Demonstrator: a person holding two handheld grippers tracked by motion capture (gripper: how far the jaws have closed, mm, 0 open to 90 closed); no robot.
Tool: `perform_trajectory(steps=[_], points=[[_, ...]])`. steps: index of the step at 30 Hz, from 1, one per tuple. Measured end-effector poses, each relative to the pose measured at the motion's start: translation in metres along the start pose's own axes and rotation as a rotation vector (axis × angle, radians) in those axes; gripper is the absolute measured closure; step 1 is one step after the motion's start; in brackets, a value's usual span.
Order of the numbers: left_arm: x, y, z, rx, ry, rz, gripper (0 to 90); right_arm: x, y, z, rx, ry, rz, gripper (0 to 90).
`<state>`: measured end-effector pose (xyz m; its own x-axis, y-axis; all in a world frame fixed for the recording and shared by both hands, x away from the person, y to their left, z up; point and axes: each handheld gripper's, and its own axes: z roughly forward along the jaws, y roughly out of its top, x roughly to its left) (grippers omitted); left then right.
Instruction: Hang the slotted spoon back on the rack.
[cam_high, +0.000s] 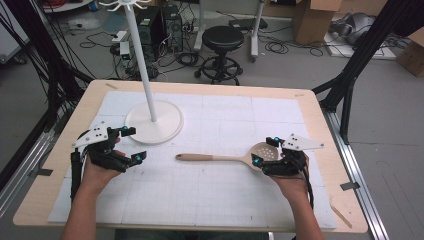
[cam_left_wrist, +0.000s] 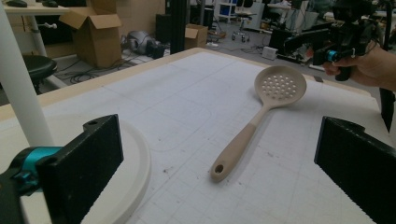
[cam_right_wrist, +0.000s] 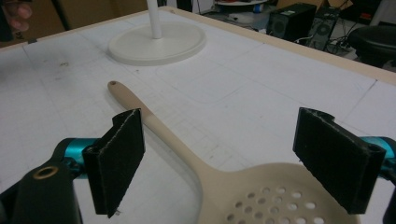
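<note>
A beige slotted spoon (cam_high: 235, 157) lies flat on the white gridded mat, handle pointing left, perforated bowl (cam_high: 266, 151) at the right. My right gripper (cam_high: 265, 151) is open, its jaws standing on either side of the spoon's bowl (cam_right_wrist: 261, 196), just above it. The spoon's handle (cam_right_wrist: 154, 121) runs away toward the stand base. My left gripper (cam_high: 132, 145) is open and holds nothing, left of the handle end. In the left gripper view the spoon (cam_left_wrist: 254, 123) lies ahead between the jaws, and the other hand's gripper (cam_left_wrist: 338, 39) shows beyond it.
A white stand with a round base (cam_high: 154, 122) and a tall pole (cam_high: 141, 57) rises at the mat's back left. The wooden table edge (cam_high: 320, 125) borders the mat. Beyond the table are a black stool (cam_high: 222, 42), cardboard boxes and cables on the floor.
</note>
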<state>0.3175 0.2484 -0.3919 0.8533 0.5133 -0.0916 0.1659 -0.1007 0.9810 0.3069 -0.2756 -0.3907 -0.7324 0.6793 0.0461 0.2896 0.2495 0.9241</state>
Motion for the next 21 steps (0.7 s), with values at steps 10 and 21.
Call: perform_trajectory(steps=[10,21], points=[[0.001,0.002,-0.007,-0.011,0.020,0.010,1.7,-0.001,0.026,0.032,0.086,0.044,-0.051,15.6],[-0.002,0.005,-0.006,-0.003,0.035,0.037,1.7,0.014,0.040,0.084,0.252,0.135,-0.123,15.8]])
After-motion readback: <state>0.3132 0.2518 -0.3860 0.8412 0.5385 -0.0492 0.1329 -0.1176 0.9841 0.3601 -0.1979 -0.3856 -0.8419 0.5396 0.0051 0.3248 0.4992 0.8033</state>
